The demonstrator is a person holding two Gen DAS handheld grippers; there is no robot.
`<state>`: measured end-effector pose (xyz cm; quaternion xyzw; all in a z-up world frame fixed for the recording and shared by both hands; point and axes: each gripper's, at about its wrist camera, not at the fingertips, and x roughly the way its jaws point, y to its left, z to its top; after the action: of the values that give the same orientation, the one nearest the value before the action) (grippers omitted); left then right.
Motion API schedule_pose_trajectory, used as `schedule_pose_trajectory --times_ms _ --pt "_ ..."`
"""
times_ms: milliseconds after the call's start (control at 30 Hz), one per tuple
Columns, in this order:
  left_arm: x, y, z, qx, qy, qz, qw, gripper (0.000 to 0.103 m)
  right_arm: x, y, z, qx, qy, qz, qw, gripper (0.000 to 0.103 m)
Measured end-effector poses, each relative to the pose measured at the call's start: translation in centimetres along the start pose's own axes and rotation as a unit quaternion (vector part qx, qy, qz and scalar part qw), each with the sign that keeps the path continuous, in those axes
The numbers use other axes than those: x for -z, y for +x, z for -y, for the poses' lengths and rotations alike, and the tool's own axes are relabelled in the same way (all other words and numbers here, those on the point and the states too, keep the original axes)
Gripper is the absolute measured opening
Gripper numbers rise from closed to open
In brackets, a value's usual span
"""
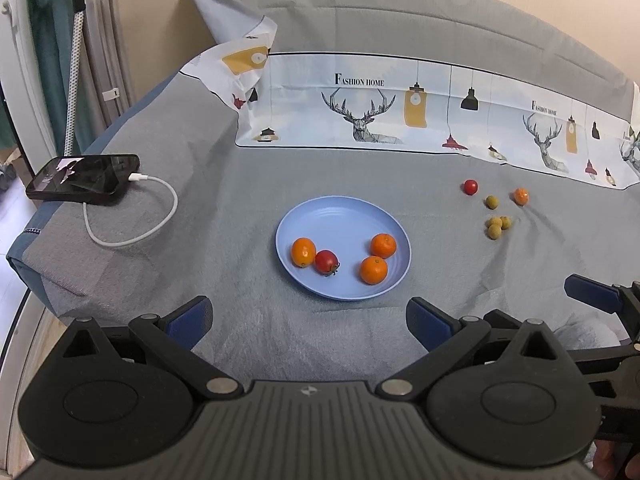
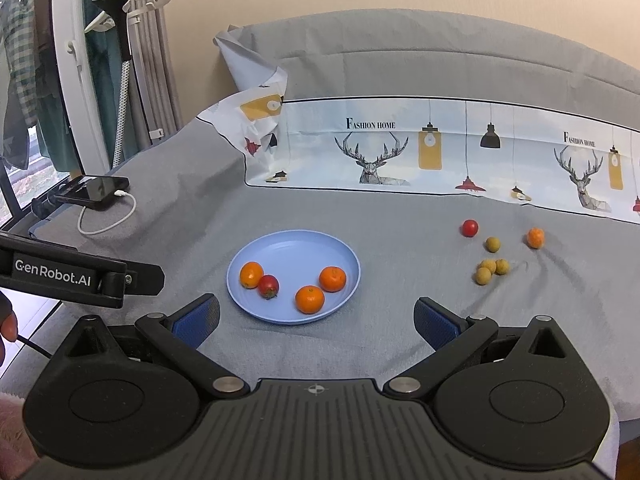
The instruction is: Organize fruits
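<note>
left gripper (image 1: 310, 322) spread empty, right gripper (image 2: 316, 320) likewise

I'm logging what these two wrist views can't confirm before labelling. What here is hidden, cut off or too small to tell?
- Small yellow-green round fruits: too small in both views to name the kind.
- Black smartphone: screen shows only reflections, left wrist view.
- Right gripper: cut off by the left view's right edge.
- Deer-print white cloth: runs past the right edge.
- Round light-blue plate: its underside is hidden.
</note>
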<state>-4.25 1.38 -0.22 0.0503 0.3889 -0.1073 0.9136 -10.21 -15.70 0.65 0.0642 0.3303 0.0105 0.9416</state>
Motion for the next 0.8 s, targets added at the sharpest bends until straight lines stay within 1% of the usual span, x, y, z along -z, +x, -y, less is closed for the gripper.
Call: schedule_pose_trajectory --times_ms 367,800 --pt "-0.5 1.4 0.3 -0.006 0.008 -0.011 0.9999 0.103 0.1 1.3 0.6 0.001 0.017 -0.009 1.0 0.102" --pt "-2.3 3.8 1.7 -0.005 0.013 -0.031 0.9994 0.103 0.4 2.7 2.6 0.005 0.049 -0.018 0.999 0.102"
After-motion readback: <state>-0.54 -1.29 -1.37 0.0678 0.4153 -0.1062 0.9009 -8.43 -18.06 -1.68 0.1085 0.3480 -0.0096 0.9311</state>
